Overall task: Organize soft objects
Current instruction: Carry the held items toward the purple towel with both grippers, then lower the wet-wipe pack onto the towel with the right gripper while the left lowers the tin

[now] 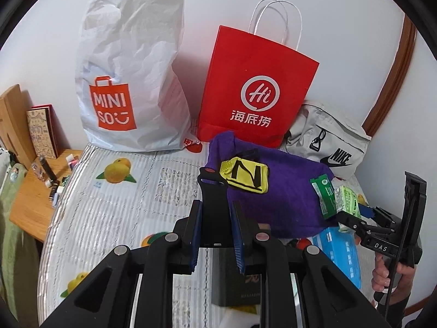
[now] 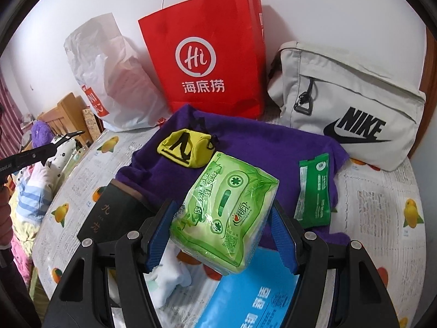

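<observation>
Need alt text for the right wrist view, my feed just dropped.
The right hand-held gripper grips a green tissue pack between its blue pads, above a purple towel carrying a yellow pouch and a dark green packet. Behind stand a red paper bag, a white plastic bag and a grey Nike bag.

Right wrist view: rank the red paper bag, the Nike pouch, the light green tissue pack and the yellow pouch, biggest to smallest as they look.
1. red paper bag
2. Nike pouch, close to the bag
3. light green tissue pack, nearest the camera, so it looks bigger than it is
4. yellow pouch
</observation>
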Demonstrator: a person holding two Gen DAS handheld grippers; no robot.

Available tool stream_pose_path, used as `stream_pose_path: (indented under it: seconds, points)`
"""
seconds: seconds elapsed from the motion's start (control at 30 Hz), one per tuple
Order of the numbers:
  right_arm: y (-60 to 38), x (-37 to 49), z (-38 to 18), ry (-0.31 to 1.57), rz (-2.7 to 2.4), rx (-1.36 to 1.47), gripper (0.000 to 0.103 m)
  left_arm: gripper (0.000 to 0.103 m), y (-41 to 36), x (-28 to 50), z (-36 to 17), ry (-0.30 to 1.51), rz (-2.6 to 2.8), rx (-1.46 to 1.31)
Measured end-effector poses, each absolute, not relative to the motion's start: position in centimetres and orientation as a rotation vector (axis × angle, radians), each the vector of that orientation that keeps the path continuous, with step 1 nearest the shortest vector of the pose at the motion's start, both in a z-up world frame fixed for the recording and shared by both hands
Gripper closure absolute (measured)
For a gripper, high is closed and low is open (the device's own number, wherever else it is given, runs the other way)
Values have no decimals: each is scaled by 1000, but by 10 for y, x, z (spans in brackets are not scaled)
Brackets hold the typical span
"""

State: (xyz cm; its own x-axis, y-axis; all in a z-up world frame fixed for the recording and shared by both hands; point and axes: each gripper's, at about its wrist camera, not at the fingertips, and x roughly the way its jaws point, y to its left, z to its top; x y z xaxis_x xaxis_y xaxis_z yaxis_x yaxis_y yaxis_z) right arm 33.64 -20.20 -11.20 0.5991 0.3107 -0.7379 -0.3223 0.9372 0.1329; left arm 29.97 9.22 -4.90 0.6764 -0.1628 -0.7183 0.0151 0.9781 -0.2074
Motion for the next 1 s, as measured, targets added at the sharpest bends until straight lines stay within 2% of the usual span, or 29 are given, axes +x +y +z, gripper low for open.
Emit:
stream_pose_path:
  seconds: [0.27,1.0]
  points:
    - [-218,354,-111,865,344,12,36,83,82,334,-64,847,-118,-144]
    - [-232,424,-170,1053,251,-51,36,83,39,404,-119,977,-220,-129]
